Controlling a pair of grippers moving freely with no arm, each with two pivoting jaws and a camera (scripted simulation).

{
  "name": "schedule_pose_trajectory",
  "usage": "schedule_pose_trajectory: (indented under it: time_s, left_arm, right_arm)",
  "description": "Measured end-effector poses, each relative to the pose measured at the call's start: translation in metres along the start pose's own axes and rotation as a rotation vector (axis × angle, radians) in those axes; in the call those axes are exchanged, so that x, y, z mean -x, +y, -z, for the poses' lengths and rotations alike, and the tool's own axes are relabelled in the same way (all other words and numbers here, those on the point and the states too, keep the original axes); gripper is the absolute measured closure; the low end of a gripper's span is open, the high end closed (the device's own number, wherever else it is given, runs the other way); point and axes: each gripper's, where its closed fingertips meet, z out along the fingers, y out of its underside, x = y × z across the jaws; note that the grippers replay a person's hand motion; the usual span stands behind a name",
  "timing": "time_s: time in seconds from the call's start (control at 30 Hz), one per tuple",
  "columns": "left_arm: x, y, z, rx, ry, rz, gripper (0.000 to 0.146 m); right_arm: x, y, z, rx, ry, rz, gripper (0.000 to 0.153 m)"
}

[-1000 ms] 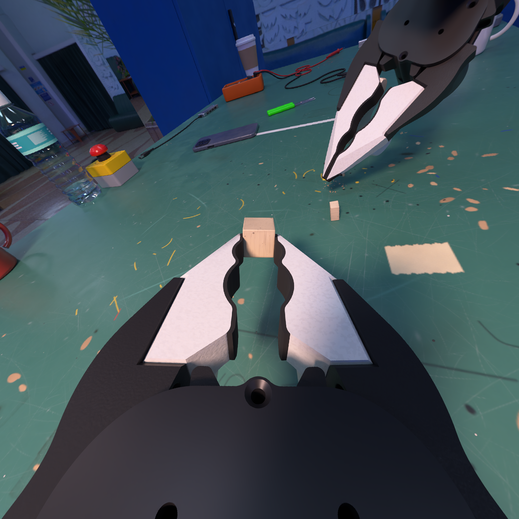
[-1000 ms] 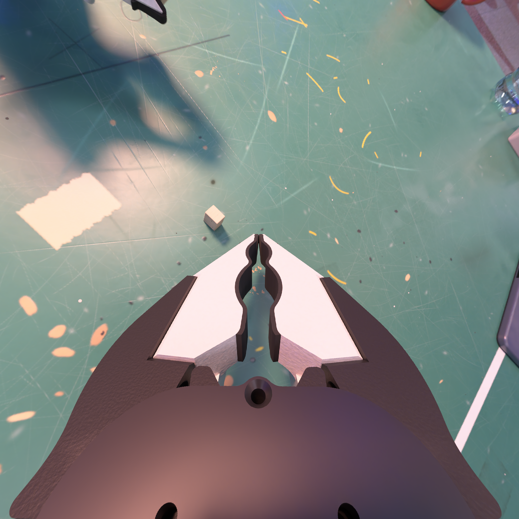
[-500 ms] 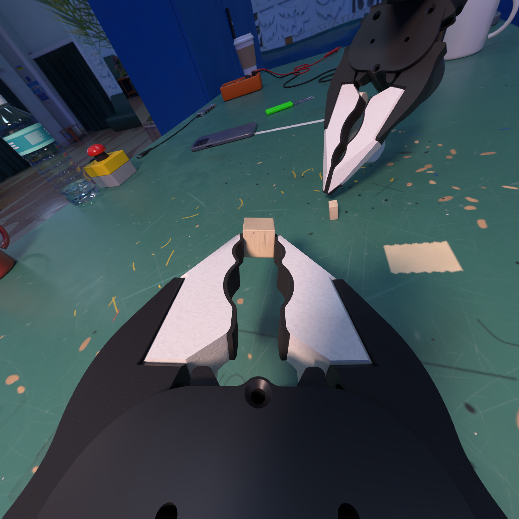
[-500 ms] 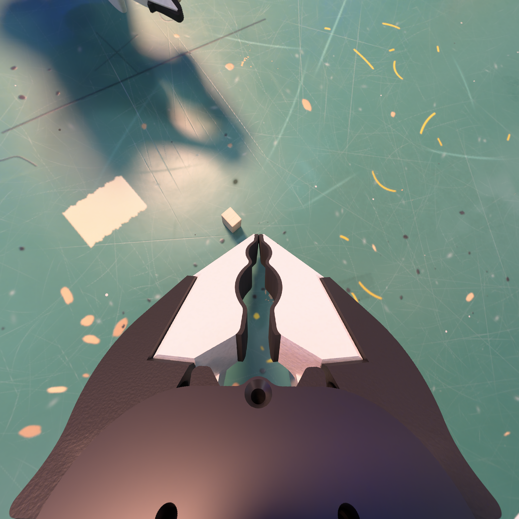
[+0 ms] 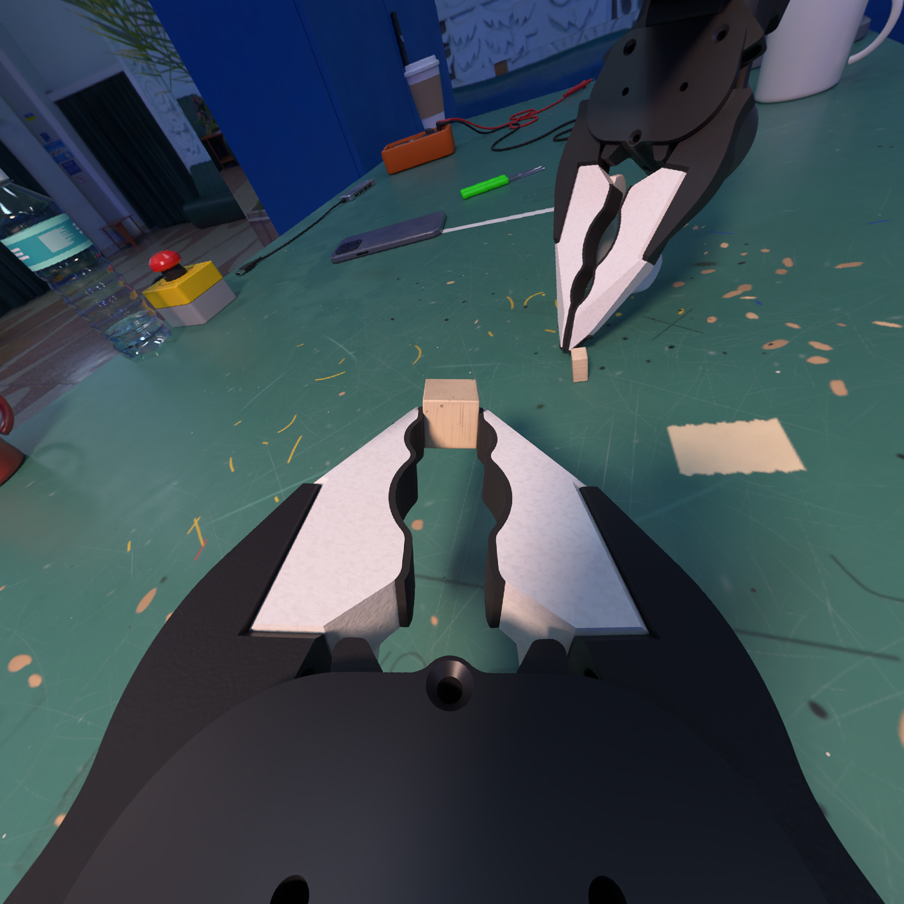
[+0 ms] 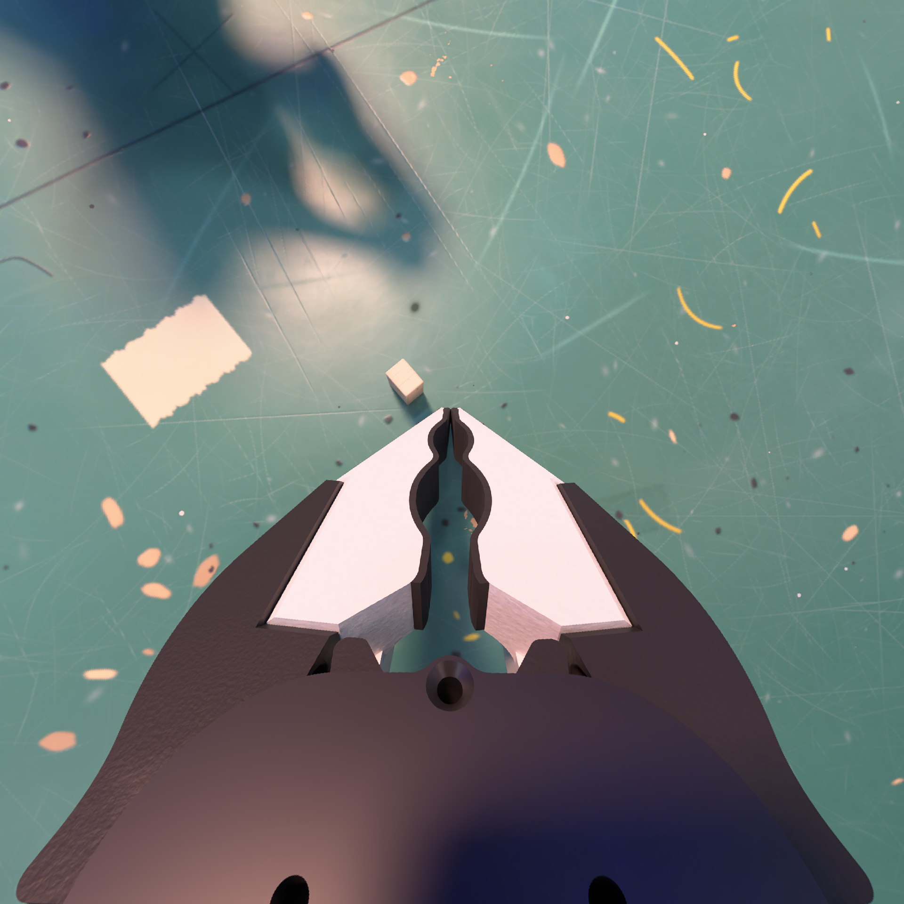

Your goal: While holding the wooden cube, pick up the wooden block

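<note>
My left gripper (image 5: pixel 450 416) is shut on a pale wooden cube (image 5: pixel 450 413), held between its fingertips above the green mat. A small pale wooden block (image 5: pixel 579 364) stands on the mat ahead and to the right. My right gripper (image 5: pixel 569 344) is shut and empty, pointing steeply down, its tips just behind the block's top. In the right wrist view the block (image 6: pixel 404 380) lies just left of and beyond my shut right gripper (image 6: pixel 450 411). The left gripper's shadow falls across the mat there.
A beige paper patch (image 5: pixel 734 447) lies on the mat right of the block; it also shows in the right wrist view (image 6: pixel 176 359). Farther off are a phone (image 5: pixel 389 236), green screwdriver (image 5: pixel 484 187), orange box (image 5: pixel 418 149), yellow button box (image 5: pixel 188 292), water bottle (image 5: pixel 73 274), white mug (image 5: pixel 807 44).
My right gripper has moved down and toward the small block, its shut tips now right beside it. My left gripper still holds the cube in the same place.
</note>
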Motion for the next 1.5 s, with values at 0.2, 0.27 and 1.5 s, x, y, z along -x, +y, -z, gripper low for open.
schedule_pose_trajectory:
  time_s: [0.2,0.27,1.5]
  left_arm:
    - [0.0,0.0,0.0,0.001,0.001,-0.002,0.126]
    - [0.0,0.0,0.0,0.001,0.002,-0.001,0.126]
    - [-0.014,-0.006,0.0,-0.036,0.088,-0.021,0.126]
  right_arm:
    - [0.009,0.003,0.002,0.011,-0.024,-0.005,0.153]
    - [0.013,0.004,0.003,0.016,-0.034,-0.003,0.153]
    - [0.028,-0.012,0.017,-0.148,-0.196,0.262,0.134]
